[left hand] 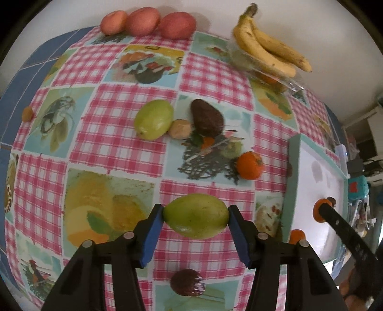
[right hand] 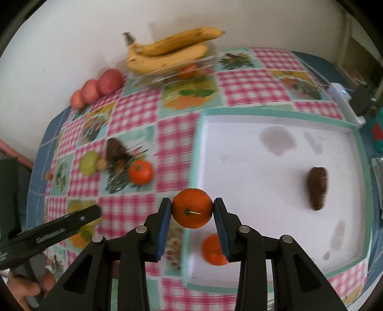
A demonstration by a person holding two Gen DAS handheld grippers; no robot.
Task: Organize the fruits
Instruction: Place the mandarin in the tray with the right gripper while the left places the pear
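Observation:
My left gripper (left hand: 196, 215) is shut on a green oval fruit (left hand: 196, 216), held end to end above the checked tablecloth. My right gripper (right hand: 192, 210) is shut on a tangerine (right hand: 192, 208) that hangs over the left rim of the white tray (right hand: 275, 112). In the tray lie a dark brown avocado (right hand: 317, 189) and another tangerine (right hand: 214, 250). On the cloth lie a second green fruit (left hand: 154, 119), a small tan fruit (left hand: 180, 129), a dark avocado (left hand: 207, 117), a loose tangerine (left hand: 250, 165) and a dark round fruit (left hand: 188, 282).
Three red fruits (left hand: 143, 21) line the wall at the back. Bananas (left hand: 268, 47) rest on a clear container. A small orange fruit (left hand: 27, 114) sits near the table's left edge. The tray's teal wall (left hand: 290, 172) stands right of my left gripper. A person's hand (right hand: 24, 289) shows at lower left.

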